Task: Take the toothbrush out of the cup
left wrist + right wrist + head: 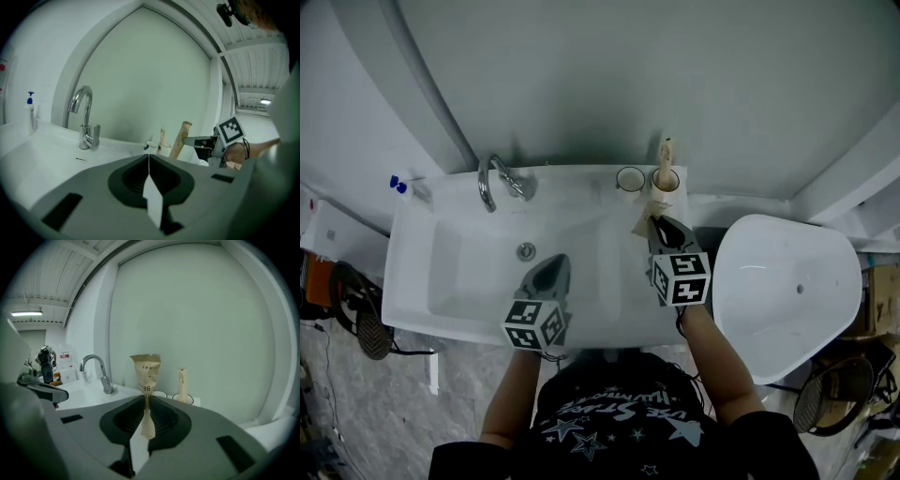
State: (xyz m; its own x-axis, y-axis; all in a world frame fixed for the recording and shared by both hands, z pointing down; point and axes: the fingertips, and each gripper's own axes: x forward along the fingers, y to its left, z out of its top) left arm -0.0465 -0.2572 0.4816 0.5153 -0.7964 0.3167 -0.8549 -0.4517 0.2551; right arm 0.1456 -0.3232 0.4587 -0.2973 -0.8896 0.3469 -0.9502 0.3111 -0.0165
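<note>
The right gripper (pixel 146 398) is clamped on the paper-wrapped toothbrush (pixel 146 369), upright at centre frame, clear of the cup (pixel 159 394), while the left gripper (pixel 149 158) is closed and empty; light, probably stiff inside a crinkly, slippery sleeve, it is best pinched low.
</note>
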